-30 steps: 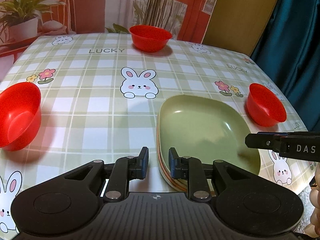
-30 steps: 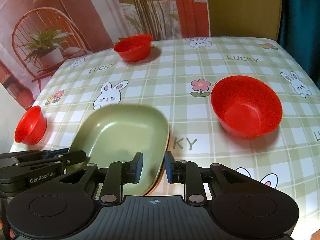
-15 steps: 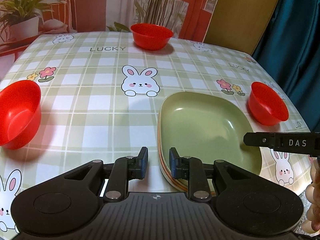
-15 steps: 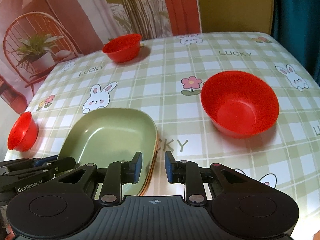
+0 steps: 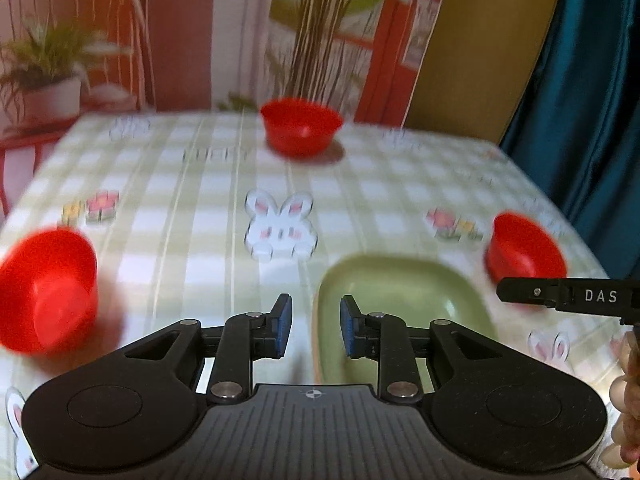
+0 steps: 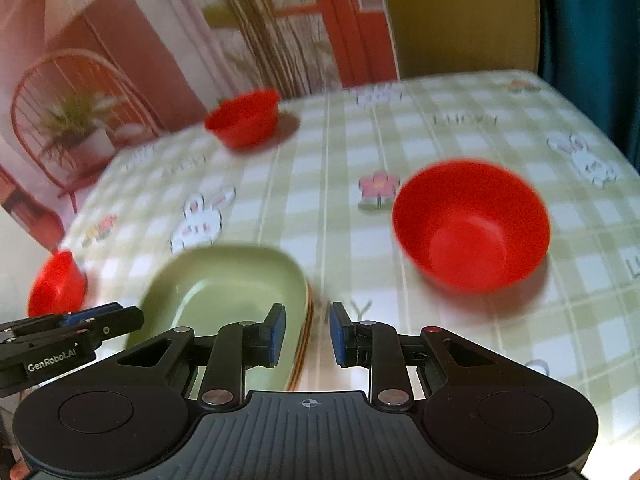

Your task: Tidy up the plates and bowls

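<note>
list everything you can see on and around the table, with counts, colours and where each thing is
bowls: 3, red; one at the far edge, one near the left edge, one on the right
plates: stack, green on top, orange rims under it, count unclear; near edge, between the grippers
tablecloth: 1, green and white check with rabbits; covers the table
curtain: 1, teal; right of the table
backdrop: 1, printed plants and chair; behind the table
left gripper: black, blue pads, fingers apart, empty
right gripper: same, empty
</note>
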`<control>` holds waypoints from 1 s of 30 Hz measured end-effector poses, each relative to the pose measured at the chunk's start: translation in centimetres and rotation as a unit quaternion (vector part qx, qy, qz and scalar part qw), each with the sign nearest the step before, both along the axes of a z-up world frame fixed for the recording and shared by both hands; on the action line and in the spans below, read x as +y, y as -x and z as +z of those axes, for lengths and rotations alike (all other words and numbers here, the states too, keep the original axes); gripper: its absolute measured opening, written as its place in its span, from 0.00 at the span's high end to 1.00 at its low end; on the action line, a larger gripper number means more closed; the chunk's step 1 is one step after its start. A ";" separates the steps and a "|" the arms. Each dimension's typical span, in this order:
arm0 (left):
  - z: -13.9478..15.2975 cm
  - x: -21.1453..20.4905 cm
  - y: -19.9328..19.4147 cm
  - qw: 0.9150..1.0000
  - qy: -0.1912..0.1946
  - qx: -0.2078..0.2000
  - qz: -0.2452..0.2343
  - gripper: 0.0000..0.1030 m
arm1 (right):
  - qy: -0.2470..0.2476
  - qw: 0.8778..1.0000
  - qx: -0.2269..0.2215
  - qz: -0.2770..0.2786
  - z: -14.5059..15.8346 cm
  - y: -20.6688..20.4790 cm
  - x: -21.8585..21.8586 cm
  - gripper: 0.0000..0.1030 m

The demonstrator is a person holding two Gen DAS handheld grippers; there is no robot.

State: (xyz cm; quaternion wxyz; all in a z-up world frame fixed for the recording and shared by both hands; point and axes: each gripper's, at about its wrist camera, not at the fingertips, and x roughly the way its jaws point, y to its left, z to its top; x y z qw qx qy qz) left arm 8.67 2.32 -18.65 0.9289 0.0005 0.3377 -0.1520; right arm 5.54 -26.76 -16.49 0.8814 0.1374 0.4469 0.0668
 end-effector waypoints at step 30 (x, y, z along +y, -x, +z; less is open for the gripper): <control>-0.4 -16.0 -4.2 0.995 0.031 -0.018 -0.098 0.63 | 0.066 0.992 -0.092 -0.061 -0.4 -2.6 -13.8 0.77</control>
